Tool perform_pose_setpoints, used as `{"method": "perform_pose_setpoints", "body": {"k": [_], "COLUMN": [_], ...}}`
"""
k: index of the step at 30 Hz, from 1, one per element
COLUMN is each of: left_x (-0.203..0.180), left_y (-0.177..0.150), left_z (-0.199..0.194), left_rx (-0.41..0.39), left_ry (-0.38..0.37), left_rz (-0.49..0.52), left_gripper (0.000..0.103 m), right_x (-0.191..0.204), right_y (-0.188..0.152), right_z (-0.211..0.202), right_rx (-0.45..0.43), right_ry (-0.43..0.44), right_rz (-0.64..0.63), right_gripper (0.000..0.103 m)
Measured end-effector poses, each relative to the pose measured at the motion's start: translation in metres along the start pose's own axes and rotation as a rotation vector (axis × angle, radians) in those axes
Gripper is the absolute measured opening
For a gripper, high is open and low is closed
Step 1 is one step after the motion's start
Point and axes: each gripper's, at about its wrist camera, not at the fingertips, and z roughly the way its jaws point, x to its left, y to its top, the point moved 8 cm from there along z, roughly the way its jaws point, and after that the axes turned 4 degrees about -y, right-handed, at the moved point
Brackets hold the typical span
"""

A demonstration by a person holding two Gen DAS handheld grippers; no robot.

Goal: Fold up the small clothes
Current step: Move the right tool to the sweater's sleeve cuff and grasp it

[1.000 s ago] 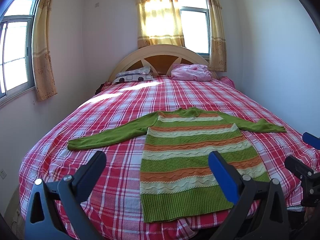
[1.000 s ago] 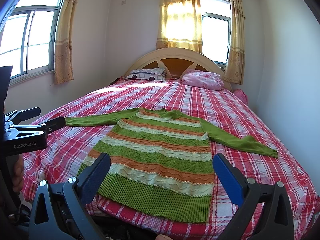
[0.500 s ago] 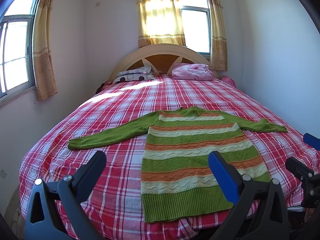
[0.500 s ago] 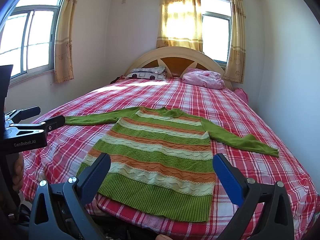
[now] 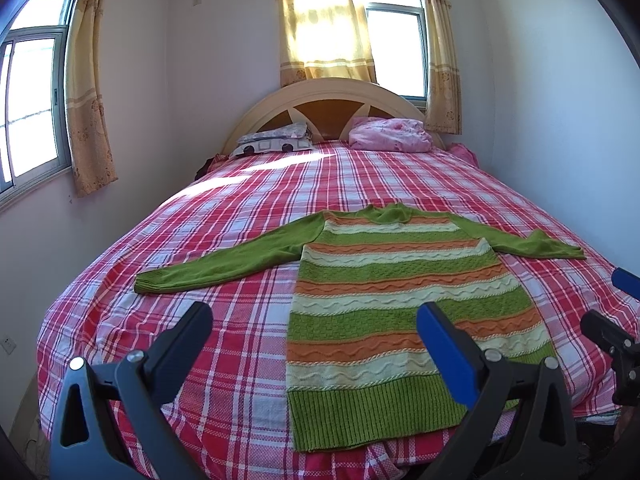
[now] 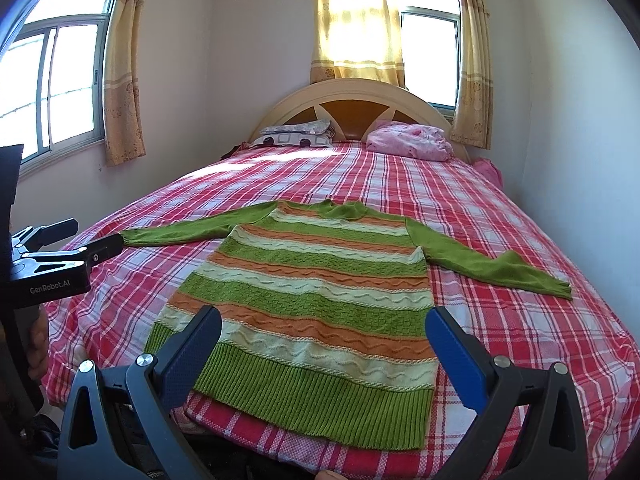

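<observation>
plaid bed (image 5: 248,208), pink pillow (image 5: 390,134), patterned pillow (image 5: 274,143), curtains (image 5: 326,24)

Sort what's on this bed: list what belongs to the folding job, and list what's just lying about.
For the job:
striped sweater, spread flat
left claw, open
right claw, open

Lying about:
patterned pillow
pink bundle
curtains
headboard

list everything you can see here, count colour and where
sweater: 1, green with orange and cream stripes, flat on the bed's near end, sleeves spread
bed sheet: 1, red and white plaid, covering the bed
pillows: 2, one grey patterned, one pink, by the headboard
headboard: 1, cream and brown, arched, far end
curtains: yellow, on the windows
left hand-held gripper: 1, open, above the bed's near edge
right hand-held gripper: 1, open, over the sweater's hem
</observation>
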Motion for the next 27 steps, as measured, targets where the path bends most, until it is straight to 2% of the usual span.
{"method": "perform_pose_setpoints", "body": {"k": [6,13,21,27], "left_x": [0.001,-0.004,-0.019,-0.029], "left_y": [-0.008,-0.006,0.009,0.02], "left_z": [0.035,0.083,0.142,0.185], "left_rx": [0.061,0.125,0.153,0.156], "left_ry": [0.018,0.016,0.029,0.046], "left_rz": [0.011,0.027,0.066,0.068], "left_gripper": [0.103,0.103,0.103,0.103], "right_x": [-0.021,-0.062,-0.131,-0.211], "right_y": [-0.005,-0.015,-0.028,-0.033], "right_z": [0.038,0.094,0.145,0.171], "right_rx": [0.056,0.143,0.216,0.245], "right_ry": [-0.012,-0.051,-0.116,-0.204], "right_rz": [0.035,0.109,0.235,0.362], "right_gripper": [0.102,0.102,0.102,0.102]}}
